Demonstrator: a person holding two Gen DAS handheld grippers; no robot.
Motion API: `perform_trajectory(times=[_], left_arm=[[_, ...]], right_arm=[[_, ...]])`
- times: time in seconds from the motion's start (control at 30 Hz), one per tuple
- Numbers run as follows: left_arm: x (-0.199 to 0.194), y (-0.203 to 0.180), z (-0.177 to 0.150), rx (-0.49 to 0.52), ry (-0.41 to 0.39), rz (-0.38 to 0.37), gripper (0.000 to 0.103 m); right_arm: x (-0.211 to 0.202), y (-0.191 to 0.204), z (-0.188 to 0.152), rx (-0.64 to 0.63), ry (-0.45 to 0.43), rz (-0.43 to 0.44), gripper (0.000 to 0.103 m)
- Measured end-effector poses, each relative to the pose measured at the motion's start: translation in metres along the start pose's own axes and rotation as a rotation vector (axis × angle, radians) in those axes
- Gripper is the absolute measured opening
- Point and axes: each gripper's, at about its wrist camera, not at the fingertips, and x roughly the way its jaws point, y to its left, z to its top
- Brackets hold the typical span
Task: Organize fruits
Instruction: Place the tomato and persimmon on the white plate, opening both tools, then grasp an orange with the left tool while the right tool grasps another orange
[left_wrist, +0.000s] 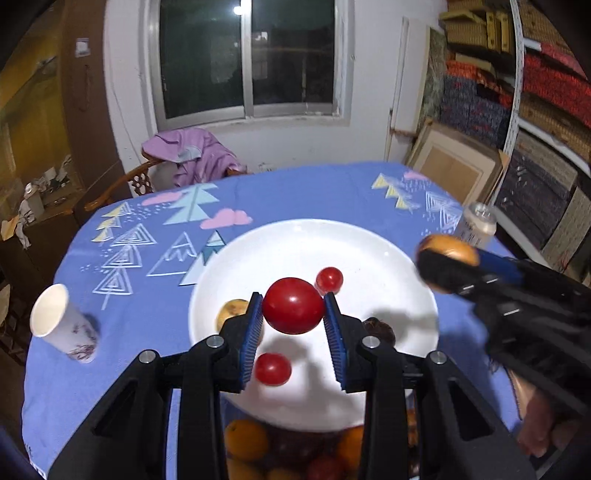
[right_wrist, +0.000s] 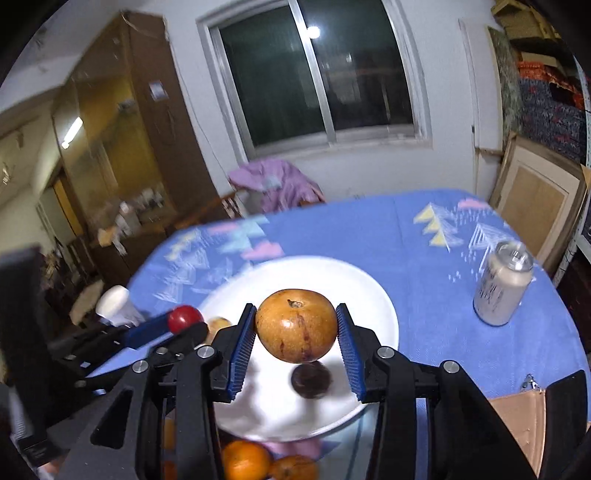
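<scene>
A dark window (left_wrist: 247, 59) sits in the white back wall, with a lilac garment (left_wrist: 194, 155) draped over a wooden chair behind the tabletop (left_wrist: 295, 192), which is covered in a blue cloth printed with trees and clouds. A wide white plate (left_wrist: 369, 254) lies on the cloth.

The left tool (left_wrist: 293, 314) pinches a large red tomato (left_wrist: 293, 305) between its blue ribbed pads, held in the air above the plate. On the plate beneath lie two small red tomatoes, one beyond the held fruit (left_wrist: 329, 278) and one nearer the camera (left_wrist: 272, 368), plus a yellowish fruit (left_wrist: 231, 310) partly hidden by the left finger and a dark fruit (left_wrist: 380, 328) behind the right finger.

The right tool (right_wrist: 295, 326) grips a brown-orange round fruit (right_wrist: 296, 325) with dark speckles, also lifted over the plate; in the right wrist view a dark round fruit (right_wrist: 311, 380) rests on the plate just below it. Oranges (right_wrist: 245, 459) are heaped in a clear container at the near edge of the plate, under the tools.

A white paper cup (left_wrist: 61, 323) stands near the left side of the cloth, well apart from the plate, and a pale drinks can (right_wrist: 504, 284) stands toward the right. Stacked patterned textiles (left_wrist: 546, 92) fill shelves on the right wall.
</scene>
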Motion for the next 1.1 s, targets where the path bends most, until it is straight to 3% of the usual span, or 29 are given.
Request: perform_trajectory(times=[0.27,0.37,0.53,0.63,0.77,0.87,0.97,1.1], left_arm=[[0.06,-0.003,-0.009,0.015,0.135,0.016,0.033],[0.07,0.004,-0.009,-0.042,0.18,-0.052,0.033],[0.069,0.012,-0.009,-0.08,0.171,-0.064,0.059],[0.06,0.013,-0.007,-0.082,0.146,-0.056,0.063],[0.035,0.023,-0.001,-0.128,0.099,-0.067,0.066],[0.001,0.036,-0.002,-0.164,0.039,-0.061,0.074],[-0.035,0.045,-0.009,-0.161,-0.023,-0.015,0.075],[-0.088,0.058,-0.042,-0.157,-0.118,0.046,0.09]], right_arm=[[0.063,-0.015,-0.015,-0.01,0.118,-0.049,0.044],[0.07,-0.015,-0.017,-0.009,0.127,-0.052,0.044],[0.072,-0.019,-0.016,0.003,0.131,-0.061,0.045],[0.069,-0.02,-0.015,0.013,0.125,-0.055,0.046],[0.048,-0.017,-0.006,0.025,0.075,-0.039,0.053],[0.011,-0.009,0.003,0.025,-0.002,-0.011,0.053],[-0.035,0.001,0.006,0.01,-0.084,0.031,0.053],[-0.101,0.02,-0.017,-0.03,-0.199,0.093,0.071]])
